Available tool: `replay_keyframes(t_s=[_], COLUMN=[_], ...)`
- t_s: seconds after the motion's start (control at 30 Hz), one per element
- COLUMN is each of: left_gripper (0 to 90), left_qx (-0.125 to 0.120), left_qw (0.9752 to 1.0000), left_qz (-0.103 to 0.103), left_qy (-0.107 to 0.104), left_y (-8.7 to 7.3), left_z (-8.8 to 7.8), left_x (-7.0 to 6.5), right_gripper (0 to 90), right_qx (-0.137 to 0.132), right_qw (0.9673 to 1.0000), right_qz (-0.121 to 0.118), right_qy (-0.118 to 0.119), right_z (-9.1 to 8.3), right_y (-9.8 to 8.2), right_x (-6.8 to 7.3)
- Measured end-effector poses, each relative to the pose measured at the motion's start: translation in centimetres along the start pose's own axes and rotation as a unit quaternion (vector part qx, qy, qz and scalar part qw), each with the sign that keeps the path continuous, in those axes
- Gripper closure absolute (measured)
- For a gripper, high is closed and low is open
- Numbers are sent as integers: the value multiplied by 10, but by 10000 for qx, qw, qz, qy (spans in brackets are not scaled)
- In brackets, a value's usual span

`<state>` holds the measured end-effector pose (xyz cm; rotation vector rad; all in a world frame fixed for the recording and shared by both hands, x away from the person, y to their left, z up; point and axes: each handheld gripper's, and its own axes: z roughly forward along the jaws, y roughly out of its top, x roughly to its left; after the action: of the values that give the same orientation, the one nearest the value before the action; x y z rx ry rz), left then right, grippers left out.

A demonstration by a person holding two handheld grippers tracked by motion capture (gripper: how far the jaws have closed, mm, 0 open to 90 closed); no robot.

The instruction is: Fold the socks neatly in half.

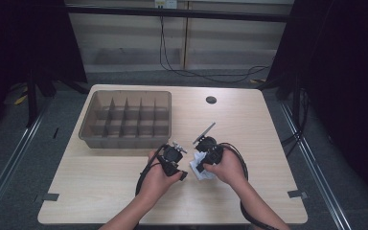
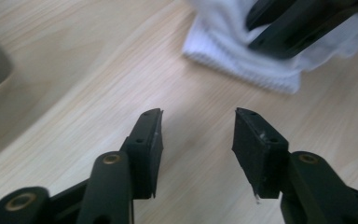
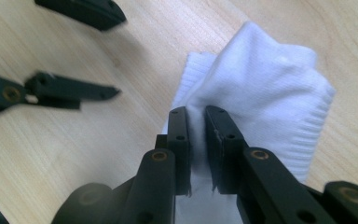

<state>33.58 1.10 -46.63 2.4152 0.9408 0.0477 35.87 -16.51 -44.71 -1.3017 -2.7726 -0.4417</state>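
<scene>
Table (image 1: pixel 100 191): compartment tray (image 1: pixel 126 119) at 10 o'clock from centre, near the far-left edge. Cloth (image 1: pixel 197 168) at 5 o'clock from the tray, lying on the tabletop. Right gripper (image 1: pixel 202 166) on the cloth; left gripper (image 1: pixel 181 173) just beside it at 9 o'clock. Round hole (image 1: pixel 211 99) at 3 o'clock from the tray.

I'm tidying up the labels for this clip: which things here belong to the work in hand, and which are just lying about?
In the job:
- folded white knitted cloth, pinched by the right gripper
- left gripper, open beside it

Lying about:
- grey plastic divided tray
- black cable behind the table
</scene>
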Motion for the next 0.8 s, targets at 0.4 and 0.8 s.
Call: replay_keyframes(t_s=[0.4, 0.8], left_gripper=[412, 389], left_qx=[-35, -124], left_qw=[9999, 9998], left_qz=[-23, -54], left_qy=[145, 131], left_y=[-10, -10], left_z=[-9, -10], left_x=[13, 15], right_gripper=[789, 699], right_qx=[-39, 95], right_qw=[10000, 9999], right_qz=[22, -49], right_qy=[-48, -42], right_z=[0, -12], right_y=[0, 5], right_x=[1, 2])
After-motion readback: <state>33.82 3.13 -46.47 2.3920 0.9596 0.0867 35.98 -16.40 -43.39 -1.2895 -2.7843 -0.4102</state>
